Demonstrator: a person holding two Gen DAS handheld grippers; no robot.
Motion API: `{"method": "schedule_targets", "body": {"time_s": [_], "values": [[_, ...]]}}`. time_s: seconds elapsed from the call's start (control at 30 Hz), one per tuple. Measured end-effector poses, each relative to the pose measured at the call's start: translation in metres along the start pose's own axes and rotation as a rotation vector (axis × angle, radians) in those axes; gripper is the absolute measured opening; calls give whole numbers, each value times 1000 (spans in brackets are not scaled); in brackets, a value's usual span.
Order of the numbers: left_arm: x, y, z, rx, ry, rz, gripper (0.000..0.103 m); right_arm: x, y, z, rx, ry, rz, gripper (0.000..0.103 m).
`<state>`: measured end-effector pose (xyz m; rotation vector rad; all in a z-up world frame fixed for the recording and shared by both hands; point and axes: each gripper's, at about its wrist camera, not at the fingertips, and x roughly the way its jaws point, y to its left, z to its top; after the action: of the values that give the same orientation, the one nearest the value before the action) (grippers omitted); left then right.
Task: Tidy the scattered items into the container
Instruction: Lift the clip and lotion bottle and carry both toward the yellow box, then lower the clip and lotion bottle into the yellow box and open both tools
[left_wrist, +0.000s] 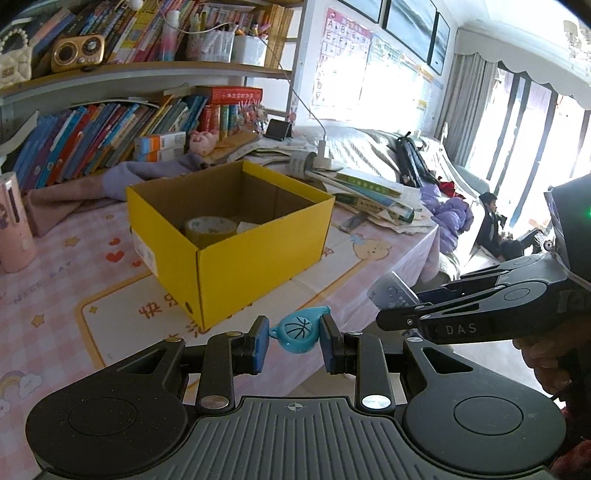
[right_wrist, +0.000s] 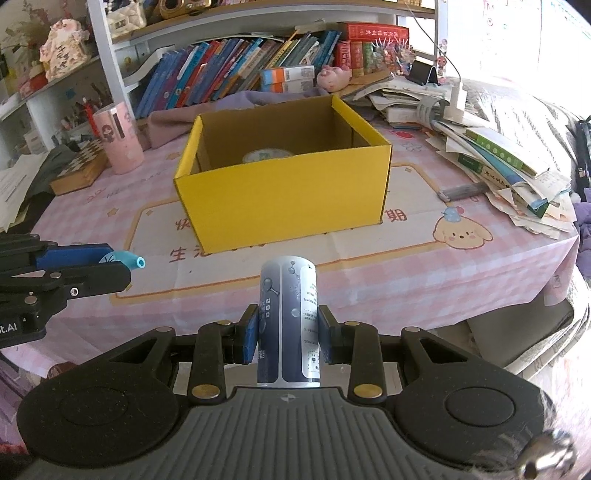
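The left gripper (left_wrist: 295, 341) clamped a blue whistle (left_wrist: 298, 328); the right gripper (right_wrist: 287, 334) pinched a silver-blue can (right_wrist: 288, 325). Both hung short of the yellow box (right_wrist: 284, 192), whose walls half hid a tape roll (left_wrist: 209, 229).

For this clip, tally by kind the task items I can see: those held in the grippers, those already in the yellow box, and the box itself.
Held in a gripper: 2, the blue whistle in the left gripper and the silver-blue can in the right gripper
In the box: 1 seen, the tape roll
Container: 1, the yellow box
Total: 4
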<state>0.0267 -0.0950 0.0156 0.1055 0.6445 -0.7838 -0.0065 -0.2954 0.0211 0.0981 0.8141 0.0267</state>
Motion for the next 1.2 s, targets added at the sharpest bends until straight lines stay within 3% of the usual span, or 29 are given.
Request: {"method": "schedule_targets", "body": {"time_s": [0.4,0.77,0.97,1.2], "values": [[25,9,40,29,-54,19,28,22,-17,44,-29,-35,28,30],[68,18,89,77,-106,83,28,54,-35,144,-150,-132,90,30],[106,33,108,61,-73,179,28,103,-41,200,-218,-116,153,30],[156,44,111,67,35,295,28,175,-32,232,-324,-1,236,30]]}}
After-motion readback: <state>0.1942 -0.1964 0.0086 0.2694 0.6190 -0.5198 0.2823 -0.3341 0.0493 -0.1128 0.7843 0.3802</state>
